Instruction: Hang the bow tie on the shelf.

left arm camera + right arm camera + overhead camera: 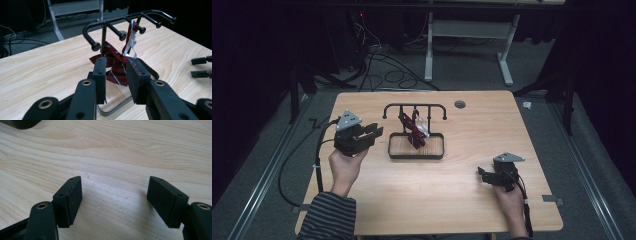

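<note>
A lab (dark-curtained): loose floor cables (382, 67) lie behind a wooden table (437, 190).

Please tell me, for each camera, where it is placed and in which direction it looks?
High view: above the person's side, facing forward and down on the table; both hands and grippers show.
Left gripper view: on the left gripper, facing the rack and bow tie; its jaws show.
Right gripper view: on the right gripper, facing bare wood.
The first two share rack and tie.
</note>
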A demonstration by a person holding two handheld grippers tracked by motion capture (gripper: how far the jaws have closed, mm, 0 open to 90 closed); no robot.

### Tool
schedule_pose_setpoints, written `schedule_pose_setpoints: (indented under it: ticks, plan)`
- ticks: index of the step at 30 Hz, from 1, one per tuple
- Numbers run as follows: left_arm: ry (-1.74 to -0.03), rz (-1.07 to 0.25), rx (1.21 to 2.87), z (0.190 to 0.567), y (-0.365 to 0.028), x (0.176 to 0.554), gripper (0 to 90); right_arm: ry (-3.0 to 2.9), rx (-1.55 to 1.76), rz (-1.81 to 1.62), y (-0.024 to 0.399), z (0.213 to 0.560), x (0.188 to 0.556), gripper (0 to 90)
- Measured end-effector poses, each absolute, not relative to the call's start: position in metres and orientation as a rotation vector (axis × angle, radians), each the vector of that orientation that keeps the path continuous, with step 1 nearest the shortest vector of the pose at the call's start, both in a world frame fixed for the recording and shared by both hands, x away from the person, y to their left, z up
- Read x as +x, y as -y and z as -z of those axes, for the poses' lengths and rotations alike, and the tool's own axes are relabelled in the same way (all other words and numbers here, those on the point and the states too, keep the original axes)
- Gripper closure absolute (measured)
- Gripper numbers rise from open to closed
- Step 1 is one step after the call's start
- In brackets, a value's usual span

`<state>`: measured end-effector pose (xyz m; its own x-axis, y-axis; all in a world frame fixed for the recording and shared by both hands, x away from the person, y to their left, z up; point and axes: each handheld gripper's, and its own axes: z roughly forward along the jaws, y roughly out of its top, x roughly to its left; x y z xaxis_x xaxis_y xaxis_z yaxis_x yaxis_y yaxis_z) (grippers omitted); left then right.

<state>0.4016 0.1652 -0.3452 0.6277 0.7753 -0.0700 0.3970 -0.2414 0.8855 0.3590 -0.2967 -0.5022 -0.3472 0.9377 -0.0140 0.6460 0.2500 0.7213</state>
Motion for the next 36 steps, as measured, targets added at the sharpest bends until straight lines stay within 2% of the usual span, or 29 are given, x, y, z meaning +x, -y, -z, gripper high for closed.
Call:
schedule_pose_setpoints:
  ticks: [36]
  plan:
    - [-1.033,-0.482,1.817,0.366,-0.198,0.381,69.2,-2.083,1.440,-0.875,0.297,0.502,0.359,29.6]
